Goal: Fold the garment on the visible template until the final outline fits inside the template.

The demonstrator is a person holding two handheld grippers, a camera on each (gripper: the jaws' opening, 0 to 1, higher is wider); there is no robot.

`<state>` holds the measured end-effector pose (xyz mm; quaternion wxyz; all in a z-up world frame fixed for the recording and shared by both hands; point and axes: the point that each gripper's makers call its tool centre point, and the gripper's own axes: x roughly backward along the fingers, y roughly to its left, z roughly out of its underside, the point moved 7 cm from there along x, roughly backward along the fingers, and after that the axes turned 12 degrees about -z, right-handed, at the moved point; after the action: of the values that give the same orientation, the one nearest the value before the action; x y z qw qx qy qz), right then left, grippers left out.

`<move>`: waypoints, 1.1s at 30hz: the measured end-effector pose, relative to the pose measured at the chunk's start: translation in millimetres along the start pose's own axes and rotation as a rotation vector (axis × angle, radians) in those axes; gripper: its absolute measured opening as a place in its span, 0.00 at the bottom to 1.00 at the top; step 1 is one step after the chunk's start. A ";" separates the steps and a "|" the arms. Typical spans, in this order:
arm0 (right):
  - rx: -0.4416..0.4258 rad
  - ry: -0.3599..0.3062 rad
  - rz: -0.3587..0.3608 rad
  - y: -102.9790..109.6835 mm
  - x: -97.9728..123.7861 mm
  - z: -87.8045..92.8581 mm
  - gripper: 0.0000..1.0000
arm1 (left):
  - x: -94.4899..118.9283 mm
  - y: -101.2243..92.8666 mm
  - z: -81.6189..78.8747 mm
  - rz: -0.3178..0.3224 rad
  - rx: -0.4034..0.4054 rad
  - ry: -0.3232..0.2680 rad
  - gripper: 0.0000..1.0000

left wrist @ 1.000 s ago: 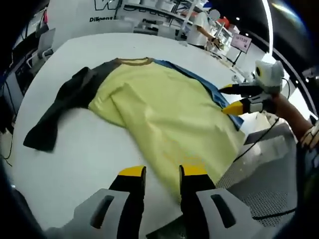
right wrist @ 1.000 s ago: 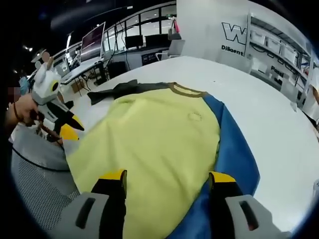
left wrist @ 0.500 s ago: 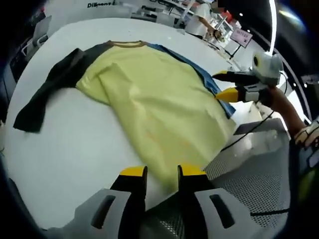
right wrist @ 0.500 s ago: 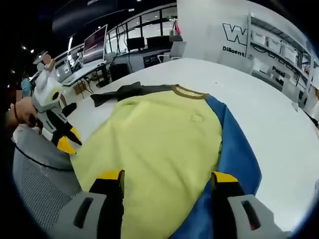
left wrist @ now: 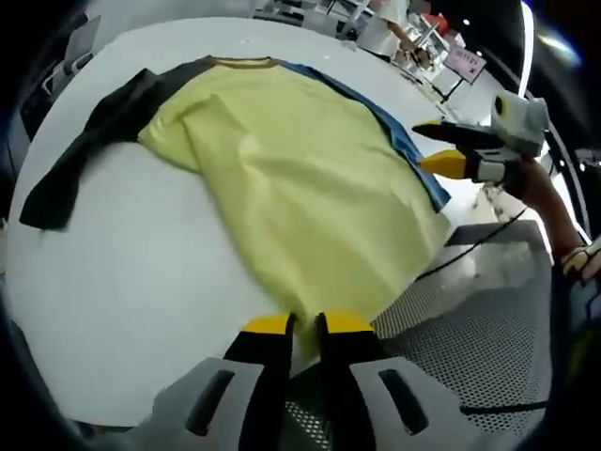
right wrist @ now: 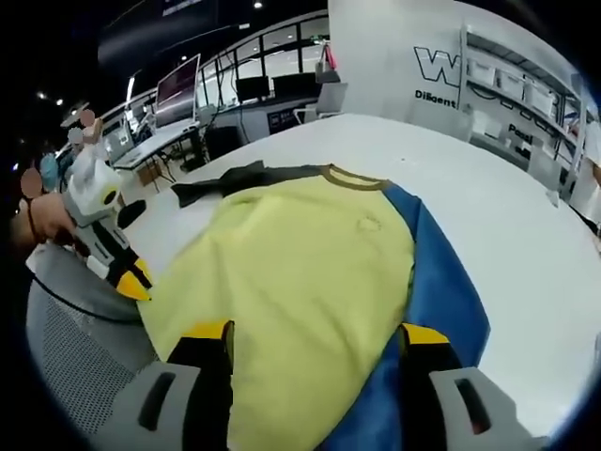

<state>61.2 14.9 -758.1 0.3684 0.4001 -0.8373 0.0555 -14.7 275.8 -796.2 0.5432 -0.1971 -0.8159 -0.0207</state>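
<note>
Two grippers at the shirt (left wrist: 300, 178) hem: left (left wrist: 299, 325) pinching it, right (right wrist: 317, 334) open; next we fold.

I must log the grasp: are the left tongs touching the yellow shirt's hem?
Touching. In the left gripper view, the left tongs sit nearly closed, pinching the yellow shirt's hem.

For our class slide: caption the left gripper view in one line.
Left gripper closing on the yellow shirt's hem at the white table's edge.
</note>
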 end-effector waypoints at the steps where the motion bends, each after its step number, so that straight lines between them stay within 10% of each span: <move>1: 0.000 0.001 0.000 0.0 0.0 0.3 0.68 | -0.7 0.2 -0.2 -0.007 0.000 0.002 0.02; 11: -0.010 -0.004 0.002 0.6 2.5 3.1 0.68 | 13.0 1.5 -7.2 -0.015 0.087 -0.034 0.00; 22: -0.014 -0.003 0.010 2.8 6.7 7.2 0.70 | 37.4 -13.5 -48.9 0.002 0.053 -0.224 0.00; 33: -0.021 -0.007 0.007 4.8 12.0 8.6 0.70 | 32.5 -31.3 -83.8 0.055 -0.003 -0.271 0.00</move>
<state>48.0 7.3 -755.3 0.3696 0.3933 -0.8406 0.0467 37.4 235.9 -727.3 0.4280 -0.2211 -0.8761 0.0198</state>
